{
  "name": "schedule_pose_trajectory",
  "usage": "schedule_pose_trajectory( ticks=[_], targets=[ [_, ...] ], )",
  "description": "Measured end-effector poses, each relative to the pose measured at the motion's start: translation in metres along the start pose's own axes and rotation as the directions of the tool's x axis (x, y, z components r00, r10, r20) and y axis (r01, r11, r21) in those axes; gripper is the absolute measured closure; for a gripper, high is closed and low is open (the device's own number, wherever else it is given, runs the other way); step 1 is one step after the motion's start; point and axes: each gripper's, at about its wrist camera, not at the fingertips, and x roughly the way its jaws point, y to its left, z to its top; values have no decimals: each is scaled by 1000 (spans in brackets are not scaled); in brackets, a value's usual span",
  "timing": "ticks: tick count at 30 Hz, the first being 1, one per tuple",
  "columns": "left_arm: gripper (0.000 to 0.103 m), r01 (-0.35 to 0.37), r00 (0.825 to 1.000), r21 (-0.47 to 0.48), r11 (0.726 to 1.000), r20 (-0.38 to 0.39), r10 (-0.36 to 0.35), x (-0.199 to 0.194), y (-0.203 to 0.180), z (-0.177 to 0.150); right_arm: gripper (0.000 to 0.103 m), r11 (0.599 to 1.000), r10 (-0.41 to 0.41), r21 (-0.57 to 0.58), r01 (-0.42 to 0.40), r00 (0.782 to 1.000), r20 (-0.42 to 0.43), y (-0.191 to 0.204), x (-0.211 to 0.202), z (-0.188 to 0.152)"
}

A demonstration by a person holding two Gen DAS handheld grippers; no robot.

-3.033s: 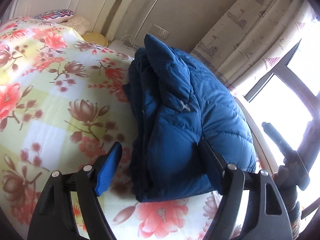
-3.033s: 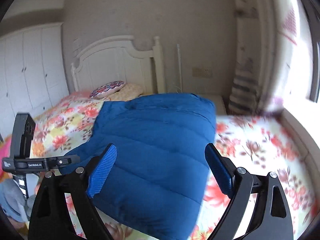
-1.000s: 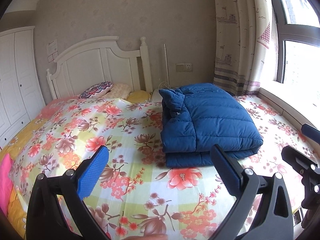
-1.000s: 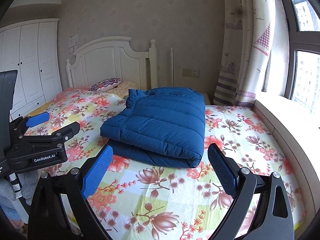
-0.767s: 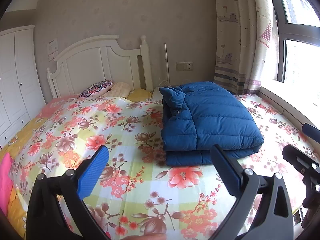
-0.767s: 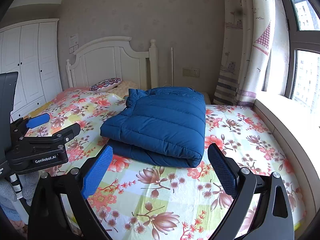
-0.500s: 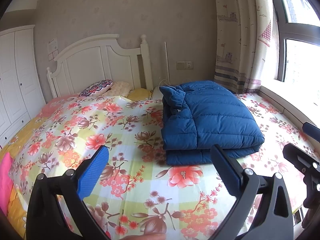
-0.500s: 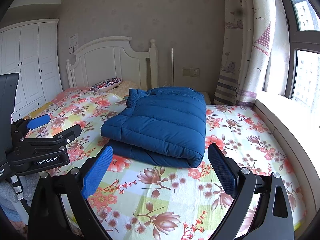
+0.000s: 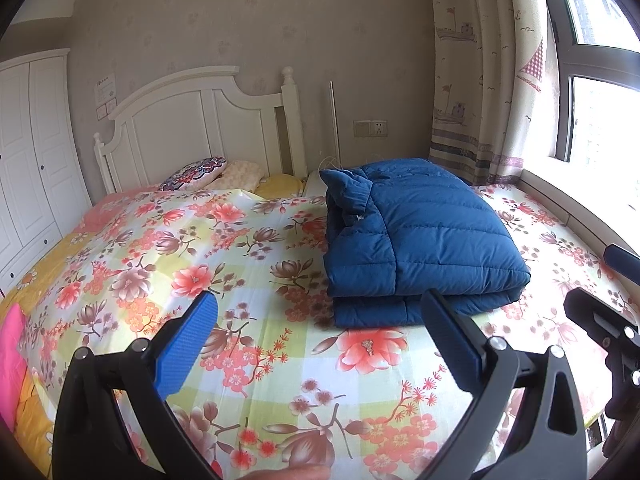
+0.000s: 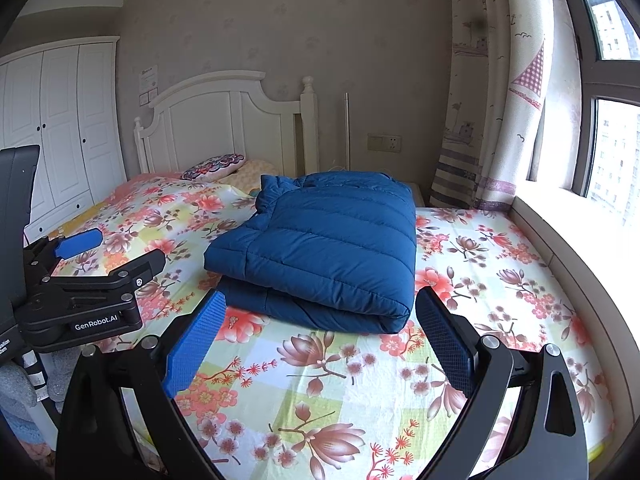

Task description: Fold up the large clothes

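On the bed (image 9: 248,344), near the window side, I see the jacket (image 9: 420,236) folded. Left gripper (image 9: 320,344) and right gripper (image 10: 320,344) both spread wide, holding nothing, short of it.

The blue jacket (image 9: 420,236) hides its own folded-under layers.
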Motion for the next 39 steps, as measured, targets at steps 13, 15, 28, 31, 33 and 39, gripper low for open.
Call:
schedule_pose_trajectory(
  ticks=[13,15,28,31,33,39],
  targets=[
    [2,0,1000,0,1000,-2,0,0,0,0,11,1000,1,4,-1,1000,-2,3,0,-1],
    [2,1,1000,0,1000,-2,-1,0,1,0,11,1000,-1,4,1,1000,-2,4,0,-1],
    [2,-9,1000,3,1000,8,9,-4,2,-4,11,1000,1,4,-1,1000,-2,2,0,-1],
    [2,-9,1000,3,1000,8,9,-3,1,-3,11,1000,0,4,0,1000,-4,3,1,-1],
    [2,-8,1000,3,1000,8,8,-4,1,-4,11,1000,-2,6,2,1000,-4,4,0,-2],
    [2,-8,1000,3,1000,8,8,-4,0,-3,11,1000,-3,6,3,1000,-7,6,1,-2]
  ],
)
